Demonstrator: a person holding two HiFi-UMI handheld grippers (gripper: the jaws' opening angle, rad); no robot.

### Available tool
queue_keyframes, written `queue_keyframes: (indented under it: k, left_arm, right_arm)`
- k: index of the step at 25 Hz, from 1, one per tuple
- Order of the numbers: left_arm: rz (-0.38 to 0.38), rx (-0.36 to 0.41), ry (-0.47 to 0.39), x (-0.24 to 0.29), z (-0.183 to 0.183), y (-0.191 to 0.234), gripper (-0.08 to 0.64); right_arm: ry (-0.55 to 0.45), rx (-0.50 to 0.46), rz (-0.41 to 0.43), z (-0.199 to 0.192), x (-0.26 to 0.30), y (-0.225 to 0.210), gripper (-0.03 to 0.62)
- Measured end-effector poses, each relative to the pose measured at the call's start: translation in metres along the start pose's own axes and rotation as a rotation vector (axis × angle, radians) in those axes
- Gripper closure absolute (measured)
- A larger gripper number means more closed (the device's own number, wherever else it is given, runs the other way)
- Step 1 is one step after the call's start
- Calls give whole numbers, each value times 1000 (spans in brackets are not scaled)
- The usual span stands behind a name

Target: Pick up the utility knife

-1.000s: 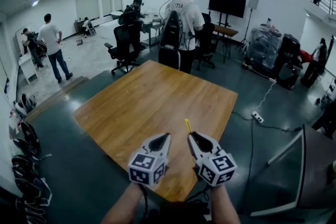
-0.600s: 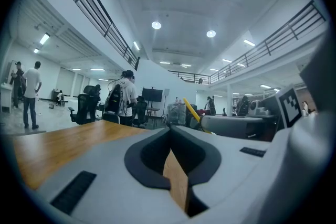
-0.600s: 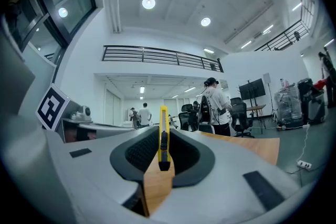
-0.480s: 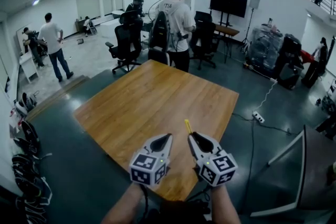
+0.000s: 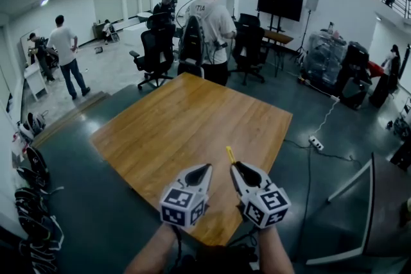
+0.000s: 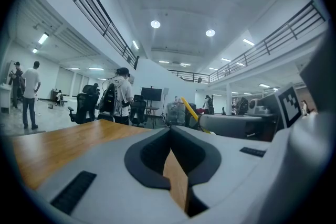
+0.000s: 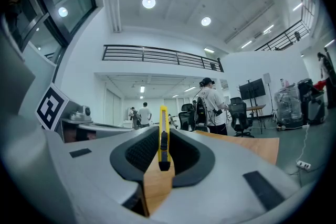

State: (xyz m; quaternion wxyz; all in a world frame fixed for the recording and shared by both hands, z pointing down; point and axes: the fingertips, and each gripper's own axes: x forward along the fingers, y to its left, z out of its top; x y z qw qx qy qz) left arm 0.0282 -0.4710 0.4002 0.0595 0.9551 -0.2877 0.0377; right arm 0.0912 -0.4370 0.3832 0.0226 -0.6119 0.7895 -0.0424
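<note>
Table (image 5: pixel 186 119) under utility knife (image 5: pixel 229 154); chairs (image 5: pixel 153 54) beyond

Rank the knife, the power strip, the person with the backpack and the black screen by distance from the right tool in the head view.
1. Knife: held in the right tool.
2. Power strip: floor, right of the table.
3. Person: beyond the table's far corner.
4. Screen: farthest, upper right of the view.

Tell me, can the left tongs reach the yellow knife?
Probably yes: the left tongs sit right beside the knife with nothing between them, though the right tongs are gripping it.
</note>
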Motion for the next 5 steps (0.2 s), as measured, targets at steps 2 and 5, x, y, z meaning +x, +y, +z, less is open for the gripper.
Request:
queue_keyframes:
  k: [2,5]
  left_arm:
    - [-1,-1,-1,0,2,-1,554]
    - [-2,-1,-1,-2,4,-1,554]
  right_arm:
    - [1,1,-2,1,-1,0,520]
    - [3,2,-7,3,-1,1,520]
